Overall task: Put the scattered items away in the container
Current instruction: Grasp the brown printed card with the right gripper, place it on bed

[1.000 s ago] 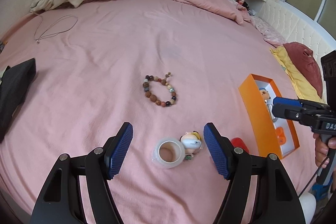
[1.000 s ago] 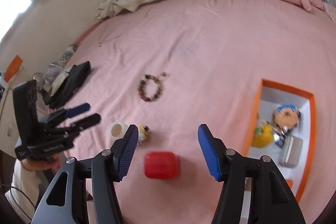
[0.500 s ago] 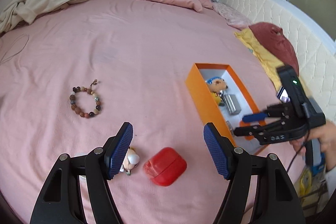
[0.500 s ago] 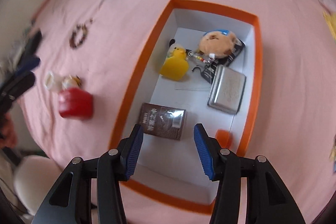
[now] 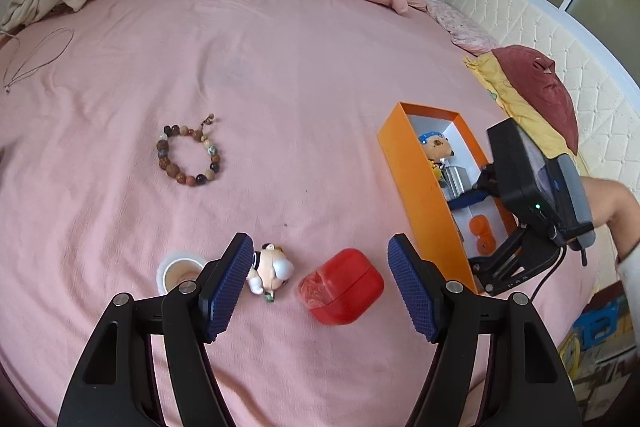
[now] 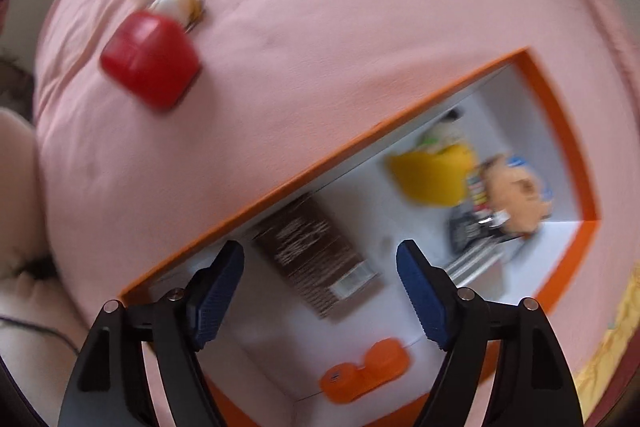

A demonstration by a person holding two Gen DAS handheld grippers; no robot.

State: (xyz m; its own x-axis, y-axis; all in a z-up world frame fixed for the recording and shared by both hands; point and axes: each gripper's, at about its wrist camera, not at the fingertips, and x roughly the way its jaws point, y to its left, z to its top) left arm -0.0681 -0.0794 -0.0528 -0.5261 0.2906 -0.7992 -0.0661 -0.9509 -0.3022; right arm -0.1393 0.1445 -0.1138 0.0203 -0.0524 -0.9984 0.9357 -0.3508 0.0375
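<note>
Glossy red rounded plastic case (image 5: 340,287) on the pink bed.
It lies between the empty left gripper's (image 5: 320,285) wide fingers; the right gripper (image 6: 320,291) gapes empty over the orange cardboard box (image 6: 360,143).

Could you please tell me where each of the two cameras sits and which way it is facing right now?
Left wrist: on the left gripper, low over the bed, facing the red case and bracelet; open jaws and the right gripper show.
Right wrist: on the right gripper, looking down into the orange box; open jaws show.
Shared: red case, bracelet, box.
</note>
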